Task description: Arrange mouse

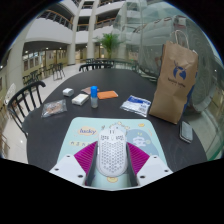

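A white mouse [111, 152] with a honeycomb shell sits lengthwise between my fingers, its nose pointing away from me. My gripper [111, 158] is shut on the mouse, with both magenta pads [86, 156] against its sides. The mouse is over the near part of a pastel mouse mat [140, 129] that lies on the round black table [60, 125]. I cannot tell whether the mouse rests on the mat or hangs just above it.
A brown paper bag [175, 85] stands beyond the mat to the right, with a flat grey item [186, 130] beside it. Further back are a printed packet [136, 105], a blue-capped bottle [94, 96], an orange item [107, 95], white boxes [80, 99] and a clear packet [53, 107]. A chair [20, 105] stands to the left.
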